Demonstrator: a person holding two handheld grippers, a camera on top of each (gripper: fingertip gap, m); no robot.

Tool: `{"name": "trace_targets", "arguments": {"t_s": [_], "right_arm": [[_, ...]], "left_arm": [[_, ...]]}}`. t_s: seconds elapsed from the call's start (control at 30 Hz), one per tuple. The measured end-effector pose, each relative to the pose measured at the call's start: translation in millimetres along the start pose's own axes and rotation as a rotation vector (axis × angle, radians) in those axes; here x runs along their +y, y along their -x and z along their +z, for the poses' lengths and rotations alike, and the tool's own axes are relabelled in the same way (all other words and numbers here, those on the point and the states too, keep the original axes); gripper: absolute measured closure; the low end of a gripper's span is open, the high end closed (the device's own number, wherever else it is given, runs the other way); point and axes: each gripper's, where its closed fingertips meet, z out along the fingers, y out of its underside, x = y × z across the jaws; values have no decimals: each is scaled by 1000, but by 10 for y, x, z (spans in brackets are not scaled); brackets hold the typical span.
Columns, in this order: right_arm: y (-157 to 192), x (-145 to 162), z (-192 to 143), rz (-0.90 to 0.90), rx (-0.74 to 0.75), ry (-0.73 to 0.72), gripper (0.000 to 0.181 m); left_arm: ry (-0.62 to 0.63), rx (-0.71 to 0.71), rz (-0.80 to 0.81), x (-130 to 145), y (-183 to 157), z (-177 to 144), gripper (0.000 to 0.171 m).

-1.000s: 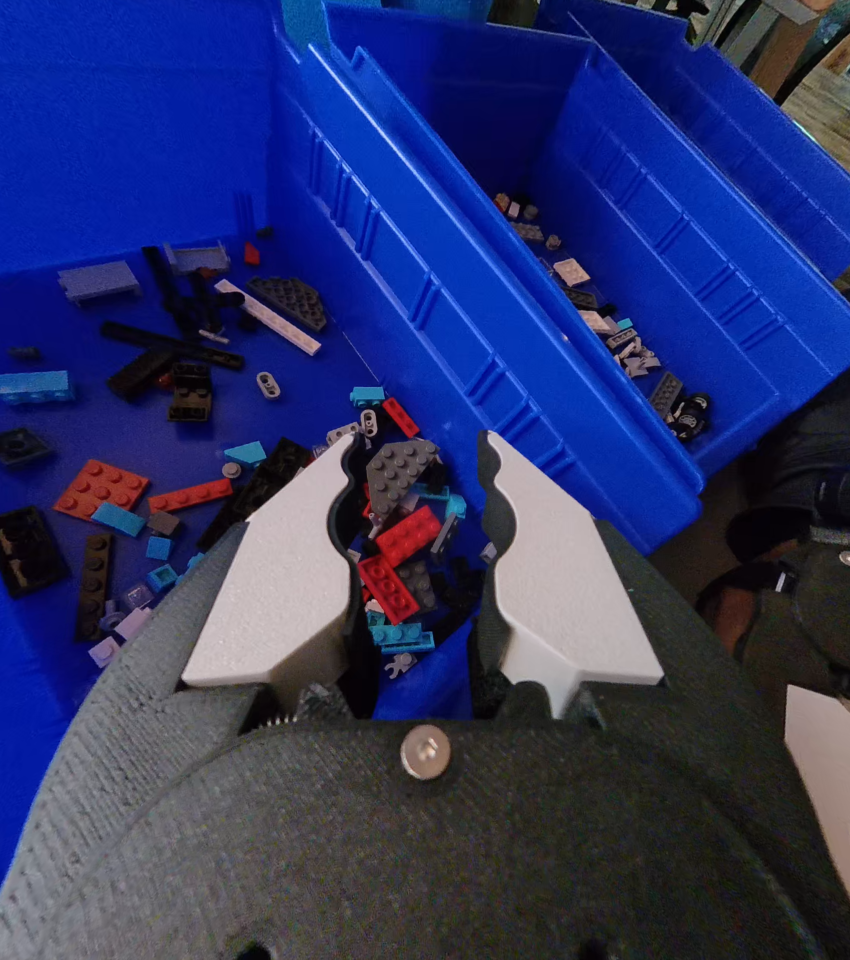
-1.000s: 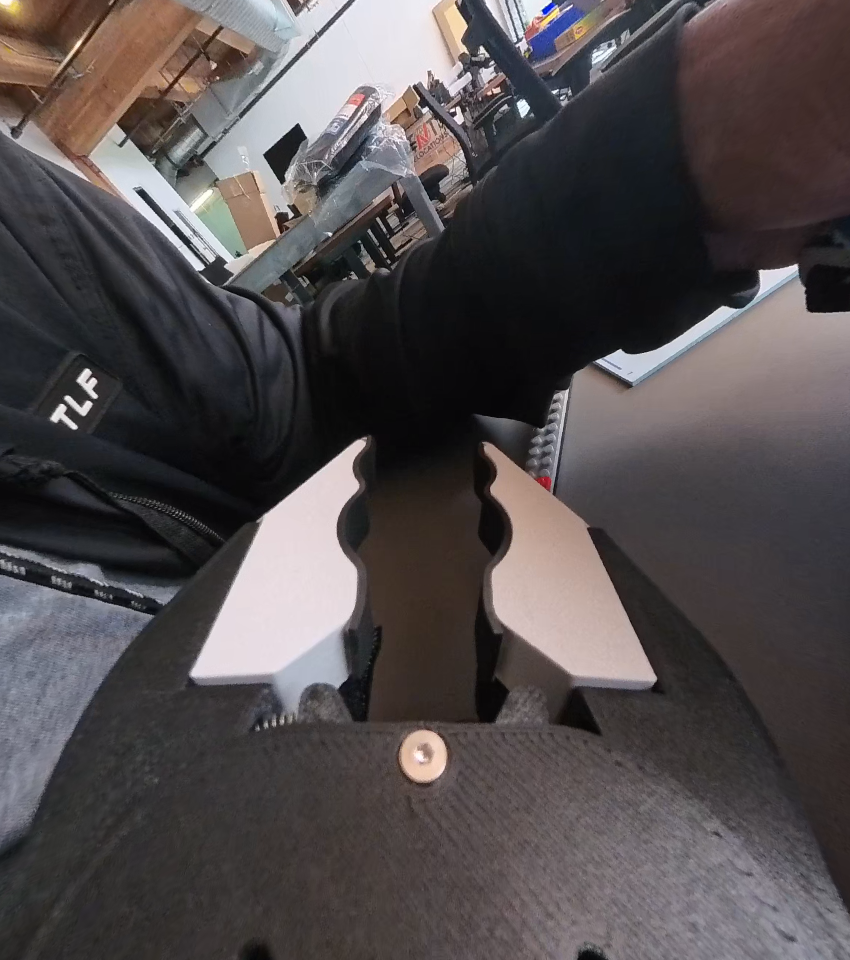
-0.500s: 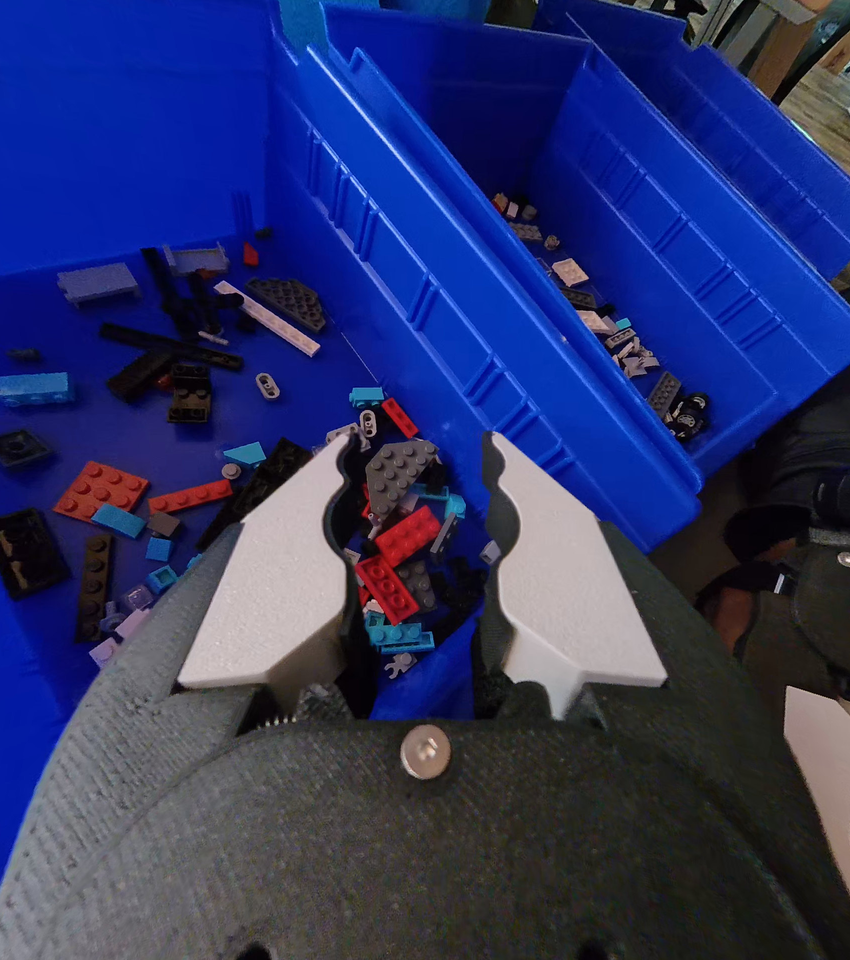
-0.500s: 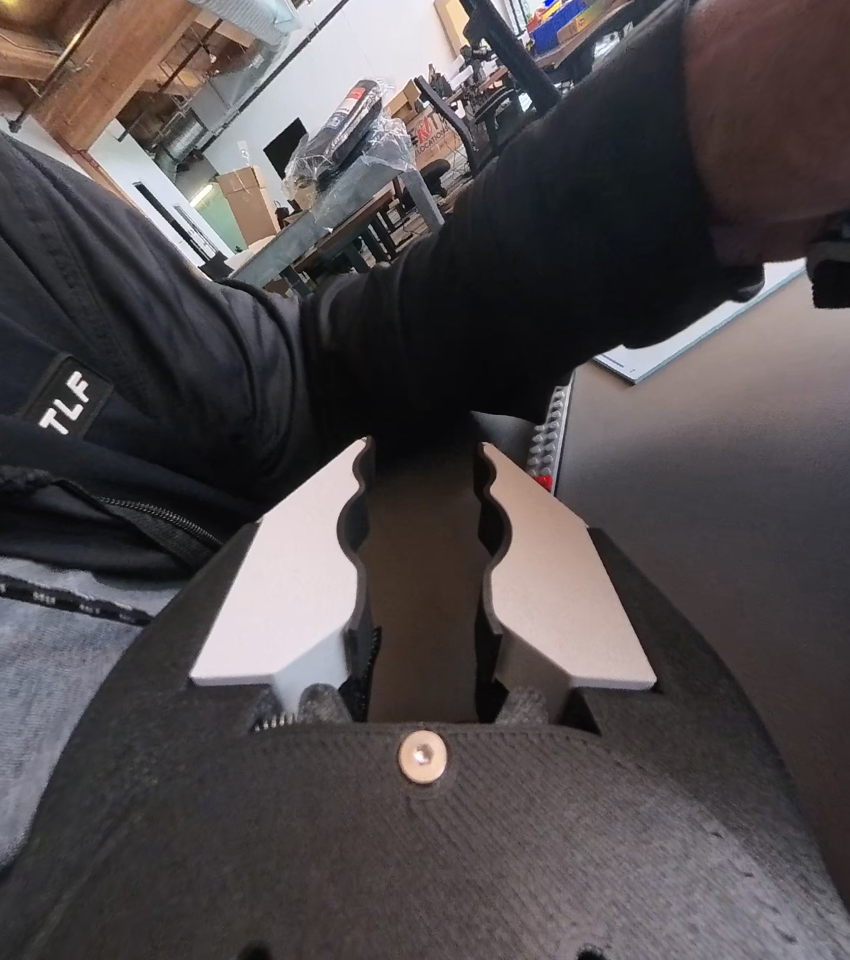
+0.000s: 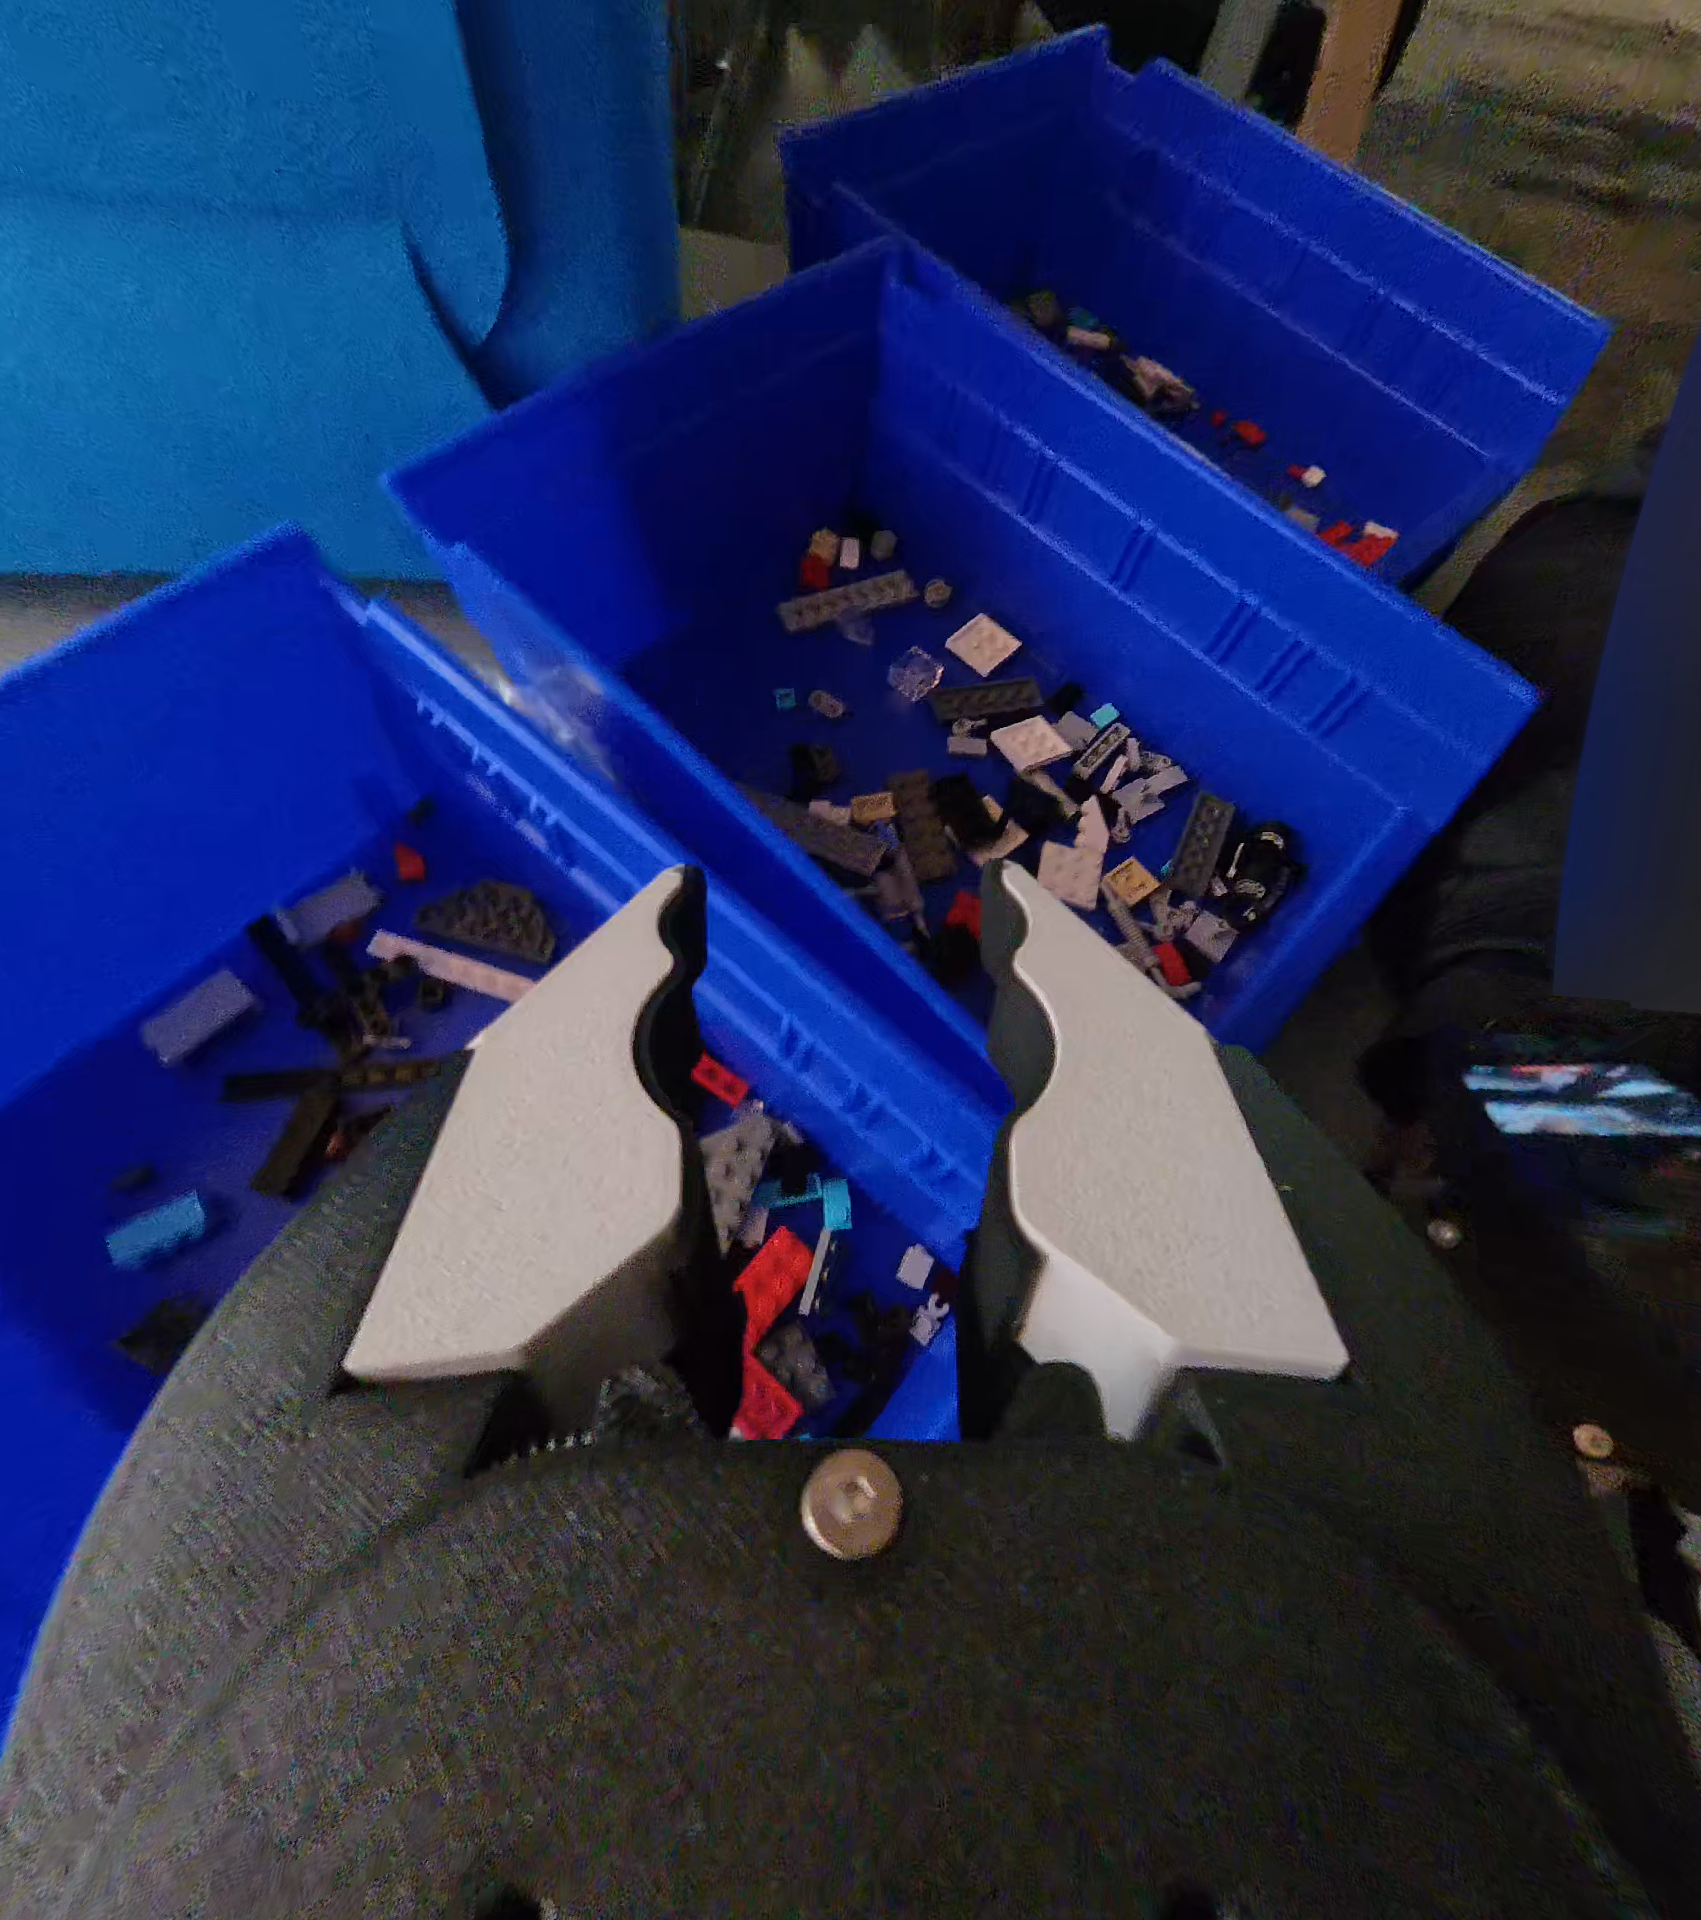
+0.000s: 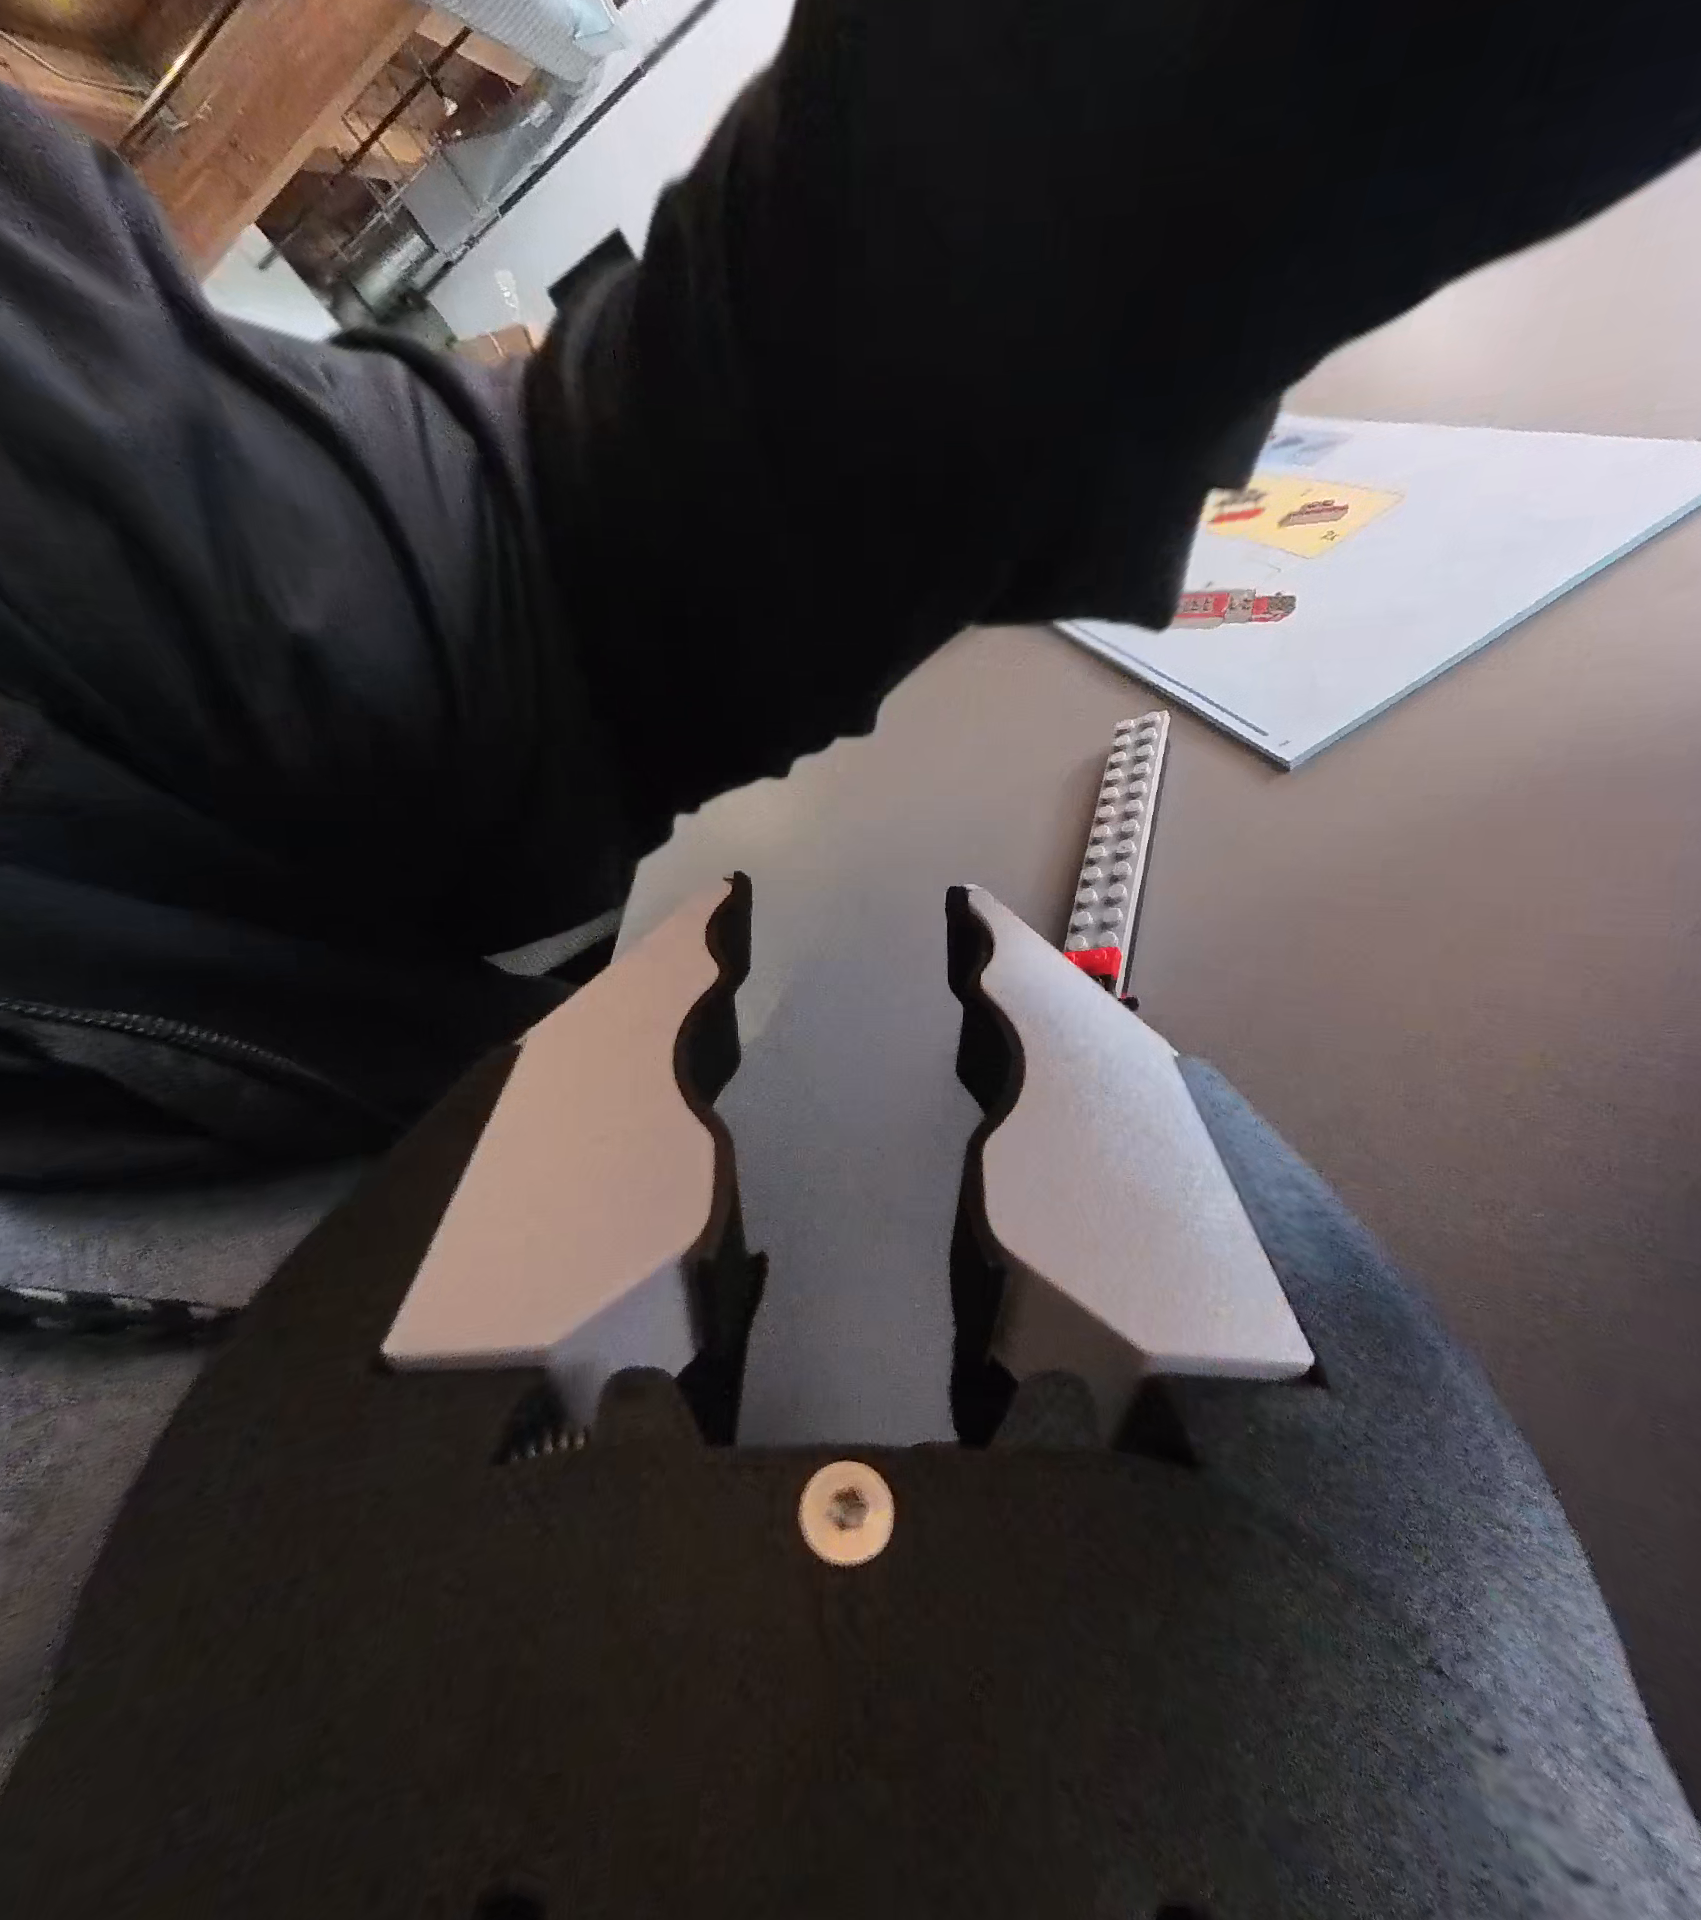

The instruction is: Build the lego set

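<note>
Since a second ago the left tongs [image 5: 841, 904] have pulled up and back from the nearest blue bin [image 5: 150, 748], widening their gap; three bins now show.

Both tongs gape empty, touching nothing: the left above the near bin's loose lego pieces [image 5: 784, 1268], the right tongs [image 6: 846, 894] low over the dark counter [image 6: 1448, 1039]. Beside them lies a long grey studded plate [image 6: 1121, 831] with a red piece at its near end, an instruction sheet [image 6: 1511, 582] farther off. A black sleeve [image 6: 929, 416] crosses overhead, hiding the workshop behind.
</note>
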Motion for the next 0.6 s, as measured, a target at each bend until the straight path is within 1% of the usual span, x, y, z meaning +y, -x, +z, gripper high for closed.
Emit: {"name": "trace_targets", "arguments": {"t_s": [0.17, 0.33, 0.47, 0.6], "right_arm": [[3, 15, 13, -4, 1, 10, 141], [20, 50, 39, -8, -9, 35, 141], [42, 72, 55, -9, -24, 52, 141], [50, 75, 56, -12, -28, 53, 141]], "left_arm": [[56, 94, 101, -206, -174, 267, 119], [206, 194, 219, -265, -382, 652, 118], [359, 276, 249, -256, -615, 989, 117], [500, 344, 335, -77, -817, 1333, 117]]}}
